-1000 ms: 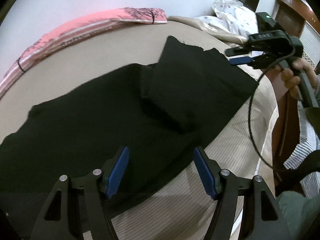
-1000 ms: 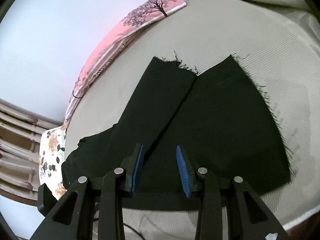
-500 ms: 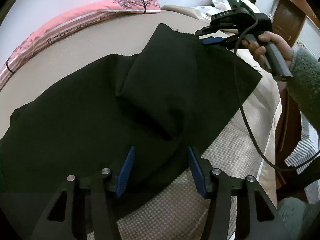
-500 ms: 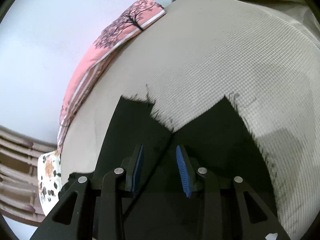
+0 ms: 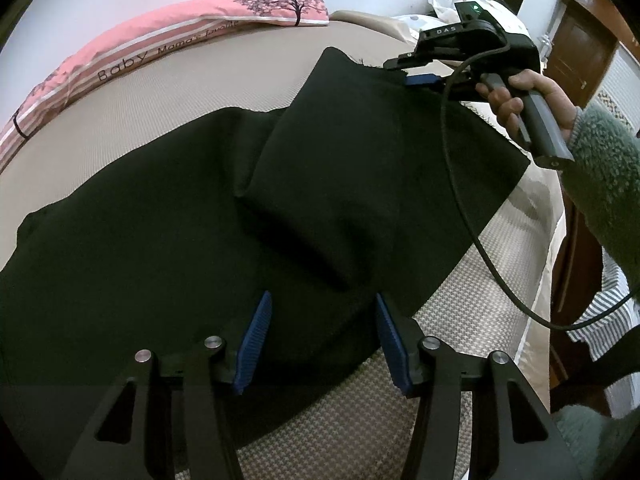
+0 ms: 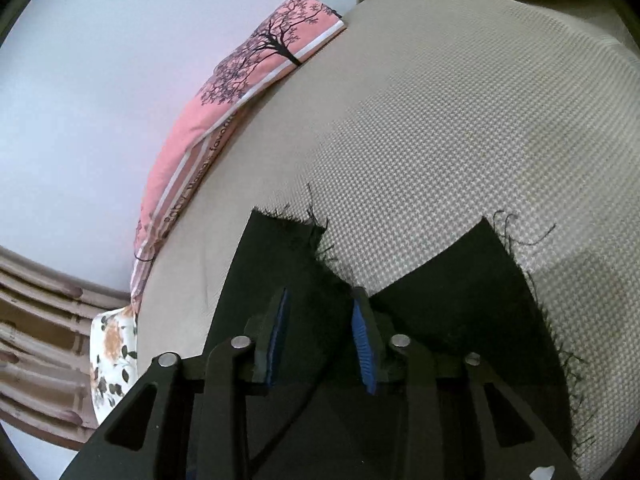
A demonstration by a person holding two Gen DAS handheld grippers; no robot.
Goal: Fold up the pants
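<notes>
Beige bed (image 6: 460, 120), black pants (image 5: 320, 184); left tongs (image 5: 322, 340) wide apart, right tongs (image 6: 322, 332) parted astride frayed hem.

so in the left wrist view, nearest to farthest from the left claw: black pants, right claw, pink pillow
1. Black pants: right under and ahead of the left claw, spread across the bed.
2. Right claw: farther off, upper right, at the pants' frayed far edge.
3. Pink pillow: farthest, along the wall at the upper left, beyond the pants.
</notes>
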